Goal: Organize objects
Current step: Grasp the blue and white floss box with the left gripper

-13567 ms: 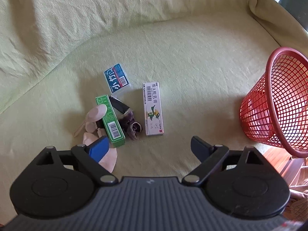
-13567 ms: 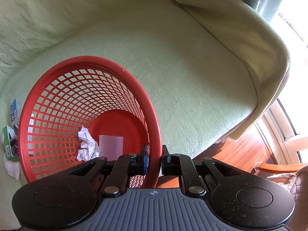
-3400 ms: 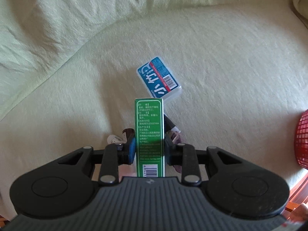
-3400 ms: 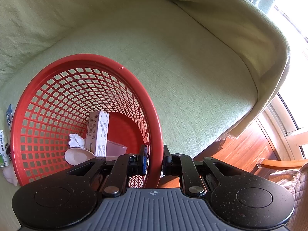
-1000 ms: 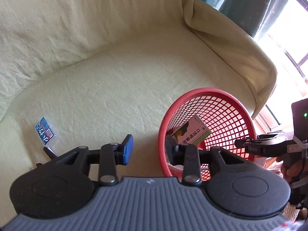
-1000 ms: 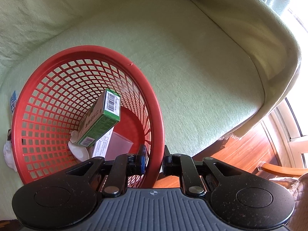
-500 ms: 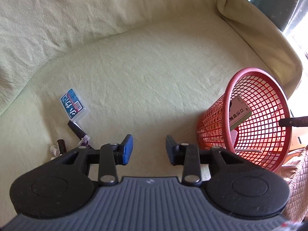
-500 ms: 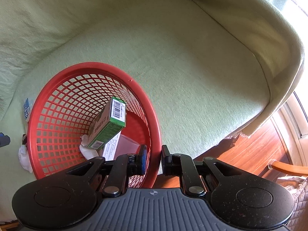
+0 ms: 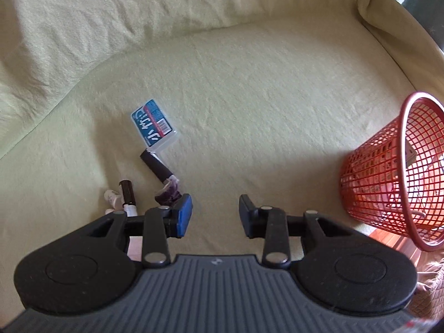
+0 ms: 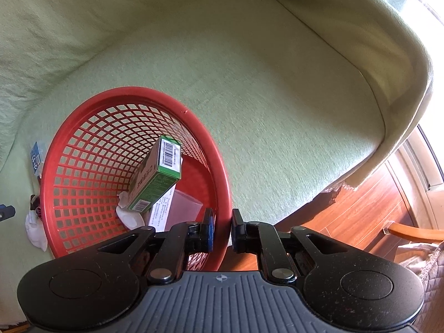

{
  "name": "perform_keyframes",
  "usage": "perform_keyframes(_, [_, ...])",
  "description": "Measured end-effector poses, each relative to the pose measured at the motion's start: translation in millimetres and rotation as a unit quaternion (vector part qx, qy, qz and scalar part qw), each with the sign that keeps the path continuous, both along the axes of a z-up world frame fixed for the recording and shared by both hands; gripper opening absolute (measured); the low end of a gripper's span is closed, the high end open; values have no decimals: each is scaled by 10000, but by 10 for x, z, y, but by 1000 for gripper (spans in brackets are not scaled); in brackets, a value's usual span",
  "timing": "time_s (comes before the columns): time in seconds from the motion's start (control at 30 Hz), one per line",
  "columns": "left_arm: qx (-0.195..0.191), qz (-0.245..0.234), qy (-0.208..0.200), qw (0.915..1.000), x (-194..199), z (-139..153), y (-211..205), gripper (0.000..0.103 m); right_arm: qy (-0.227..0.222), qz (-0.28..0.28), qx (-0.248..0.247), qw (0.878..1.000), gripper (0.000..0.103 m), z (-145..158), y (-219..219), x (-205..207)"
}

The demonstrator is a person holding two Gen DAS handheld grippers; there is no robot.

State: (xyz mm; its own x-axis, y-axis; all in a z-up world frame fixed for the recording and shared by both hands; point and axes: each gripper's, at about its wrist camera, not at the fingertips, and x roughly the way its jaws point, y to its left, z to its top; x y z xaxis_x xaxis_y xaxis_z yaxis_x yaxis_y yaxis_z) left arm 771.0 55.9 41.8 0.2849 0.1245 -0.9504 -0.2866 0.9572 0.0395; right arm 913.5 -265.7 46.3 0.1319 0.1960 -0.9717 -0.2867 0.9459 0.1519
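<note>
Your left tool (image 9: pixel 213 213) hangs over the sofa (image 9: pixel 249 88) with its jaws apart and nothing between them, just bare green cover below. Ahead of it and to its left lies the clutter: a blue box (image 9: pixel 154 125) flat on the cushion, a black tube (image 9: pixel 156 166) just below it, a purple scrap (image 9: pixel 168 194) right by the blue pad (image 9: pixel 184 215), and a small dark bottle (image 9: pixel 127 192) beside a bit of white tissue (image 9: pixel 111 197). Off to the right, well apart from that pile, stands the red basket (image 9: pixel 371 194), tilted toward the sofa's edge.

Your right tool (image 10: pixel 221 229) is clamped tight on the basket's rim (image 10: pixel 226 183), one finger inside the mesh, one outside, and that grip is holding the basket tipped. Inside it, the green box (image 10: pixel 155 174) leans on end against the wall, barcode up. Under it you have a white box (image 10: pixel 161 208), a clear cup (image 10: pixel 184 208) and crumpled white paper (image 10: pixel 126 213) at the bottom. Past the basket's left side, more tissue (image 10: pixel 34 229) lies on the cushion, with the blue box peeking out beyond the rim. Wooden floor (image 10: pixel 347 213) shows below the sofa's front edge.
</note>
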Motion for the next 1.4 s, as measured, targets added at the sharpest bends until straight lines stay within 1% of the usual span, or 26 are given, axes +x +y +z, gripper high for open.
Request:
perform_keyframes(0.07, [52,75,34,10000,-24,-71,141,33,14,-24,-14,10000,8,20,20,-7])
perform_keyframes(0.17, [14,226,2,9997,-54,-189,375,35,30,-42,-34,10000,8,47,54,-10])
perform_keyframes(0.27, [41,268,8,9996,-24,-313,547,37,24,-71,-62,10000,8,73,96,-12])
perform_keyframes(0.37, [72,341,-16,9994,37,-449,727,39,22,-129,-116,9998,8,69,118,1])
perform_keyframes(0.47, [-27,484,-62,9988,117,-557,902,40,45,-222,-178,9996,8,52,119,0])
perform_keyframes(0.6, [-97,575,-140,9982,306,-688,1053,44,49,-320,-270,9991,8,52,144,-25])
perform_keyframes(0.77, [-144,709,-184,9972,593,-872,1187,55,34,-447,-367,9983,8,59,186,-36])
perform_keyframes(0.83, [-240,817,-223,9961,707,-948,1254,60,18,-491,-396,9980,8,65,198,-40])
perform_keyframes(0.93, [-381,1011,-228,9939,856,-1081,1367,63,7,-563,-422,9975,8,67,204,-57])
perform_keyframes(1.03, [-503,1176,-184,9916,962,-1216,1454,64,-10,-622,-428,9971,8,76,206,-88])
perform_keyframes(1.1, [-448,1249,-155,9910,1004,-1295,1482,62,-15,-655,-432,9969,8,76,202,-99])
perform_keyframes(1.13, [-402,1280,-162,9908,1015,-1314,1490,62,-13,-680,-427,9968,8,79,199,-106])
perform_keyframes(1.17, [-371,1265,-188,9911,1022,-1324,1493,61,-12,-698,-422,9967,8,79,196,-112])
perform_keyframes(1.2, [-355,1210,-158,9919,1030,-1343,1493,54,-13,-701,-423,9966,8,81,196,-117])
perform_keyframes(1.33, [-169,959,-43,9952,1052,-1398,1435,53,-30,-698,-410,9967,8,83,202,-134])
perform_keyframes(1.4, [-154,907,84,9957,1052,-1459,1429,52,-37,-697,-392,9968,8,87,193,-137])
